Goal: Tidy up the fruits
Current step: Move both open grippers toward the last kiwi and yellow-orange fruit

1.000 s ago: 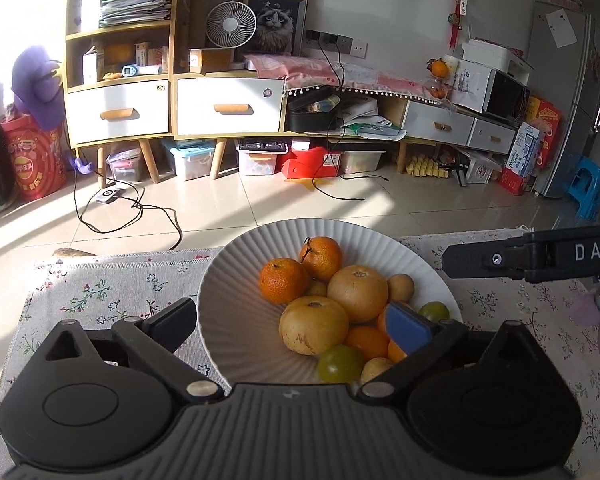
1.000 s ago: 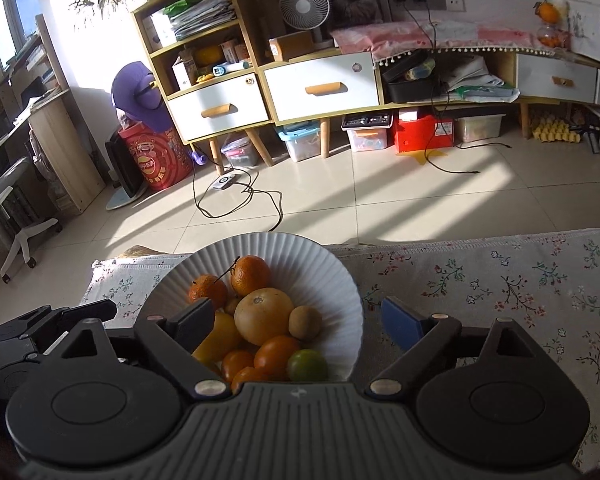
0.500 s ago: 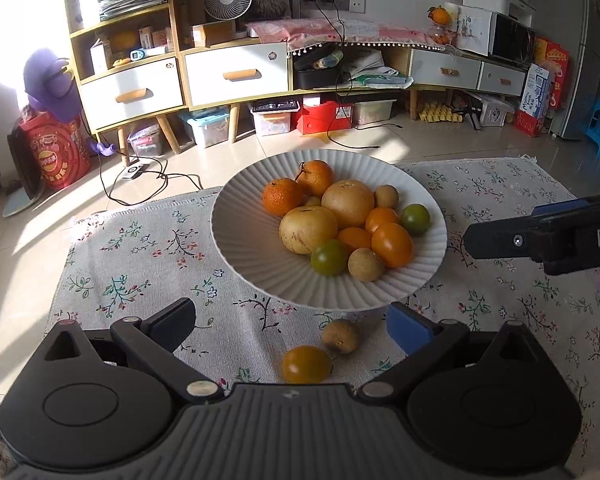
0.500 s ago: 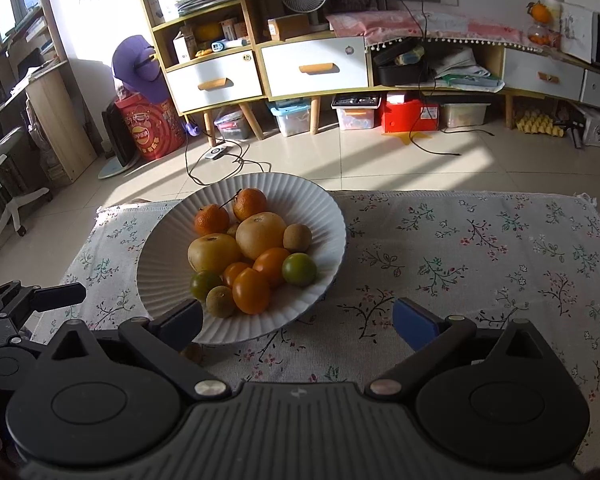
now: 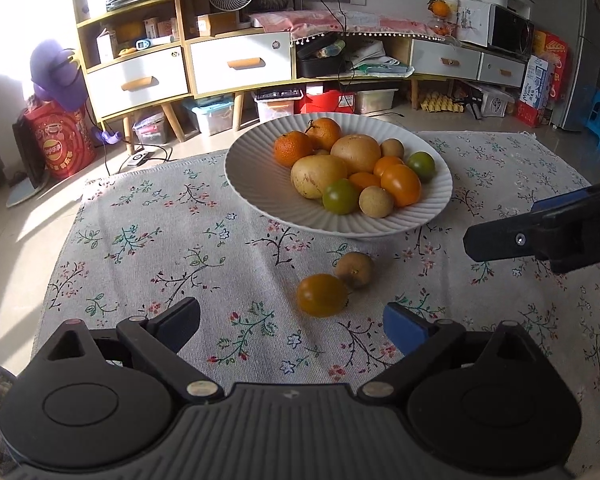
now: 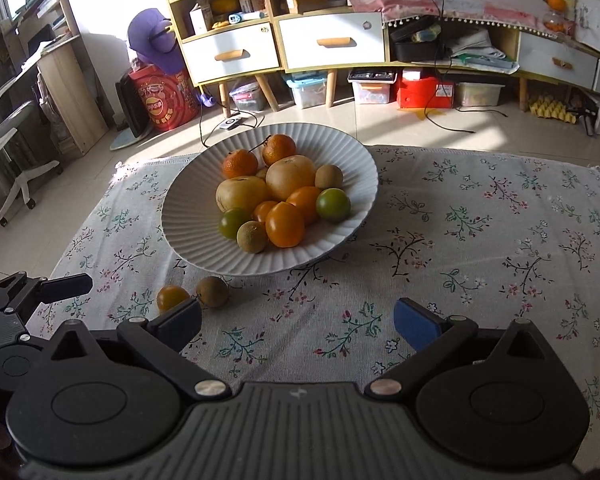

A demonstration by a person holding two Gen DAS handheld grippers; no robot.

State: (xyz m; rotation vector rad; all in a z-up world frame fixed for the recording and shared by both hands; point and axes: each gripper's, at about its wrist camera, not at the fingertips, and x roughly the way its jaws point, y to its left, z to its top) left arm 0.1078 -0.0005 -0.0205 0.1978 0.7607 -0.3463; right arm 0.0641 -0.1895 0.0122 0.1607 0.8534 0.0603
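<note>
A white ribbed plate [image 5: 260, 184] [image 6: 188, 220] holds several fruits: tangerines, pears, orange and green tomatoes, brown longans. Two fruits lie loose on the floral cloth in front of it: an orange tomato [image 5: 321, 294] [image 6: 172, 297] and a brown longan [image 5: 354, 269] [image 6: 212, 291]. My left gripper [image 5: 292, 322] is open and empty, just short of the loose tomato. My right gripper [image 6: 298, 320] is open and empty, to the right of the loose fruits. The right gripper's finger shows at the right edge of the left wrist view [image 5: 540, 232].
The floral cloth [image 5: 160, 248] covers the low table. Behind it is tiled floor, cables, white-drawer cabinets [image 5: 240, 64], storage boxes, a fan and a purple toy [image 6: 156, 40]. An office chair [image 6: 8, 128] stands far left.
Both grippers have pulled back and up from the plate. The loose tomato and longan in front of the plate have come into view. Both stay open.
</note>
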